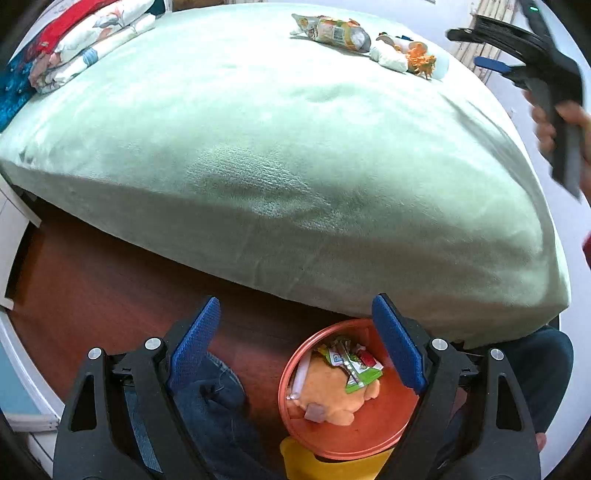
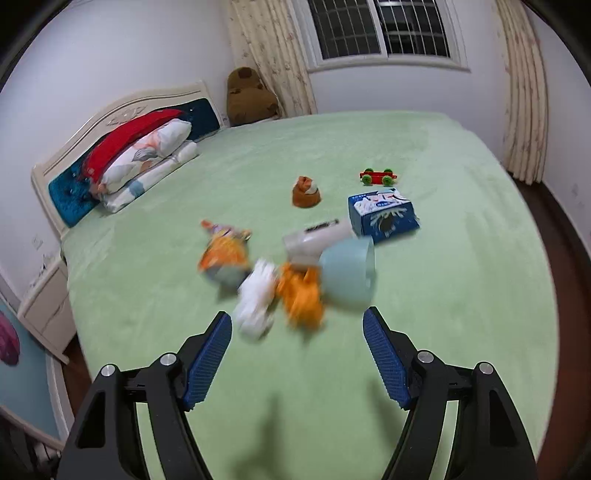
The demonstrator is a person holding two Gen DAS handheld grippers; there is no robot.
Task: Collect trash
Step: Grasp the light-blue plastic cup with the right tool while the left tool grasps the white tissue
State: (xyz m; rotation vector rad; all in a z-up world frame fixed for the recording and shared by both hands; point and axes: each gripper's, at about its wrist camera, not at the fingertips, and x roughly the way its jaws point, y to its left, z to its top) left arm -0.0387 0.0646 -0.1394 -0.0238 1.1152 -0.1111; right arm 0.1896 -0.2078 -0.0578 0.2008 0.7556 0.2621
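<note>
My left gripper [image 1: 295,343] is open and empty above an orange trash bin [image 1: 369,439] on the floor by the bed; the bin holds wrappers and an orange crumpled piece. My right gripper [image 2: 297,350] is open and empty over the green bed [image 2: 443,314], just short of a white crumpled paper [image 2: 255,299] and an orange peel-like scrap [image 2: 301,295]. A snack bag [image 2: 223,254] lies left of them. These also show in the left wrist view: the snack bag [image 1: 332,29], the white paper [image 1: 389,57], the orange scrap [image 1: 421,59]. The right gripper [image 1: 480,48] appears there too.
A tipped pale blue bowl [image 2: 349,273], a grey bottle [image 2: 317,240], a blue tissue box [image 2: 384,216], a small brown pouch [image 2: 306,192] and a toy car [image 2: 376,177] lie on the bed. Pillows [image 2: 144,158] sit by the headboard. Wooden floor [image 1: 92,288] lies beside the bin.
</note>
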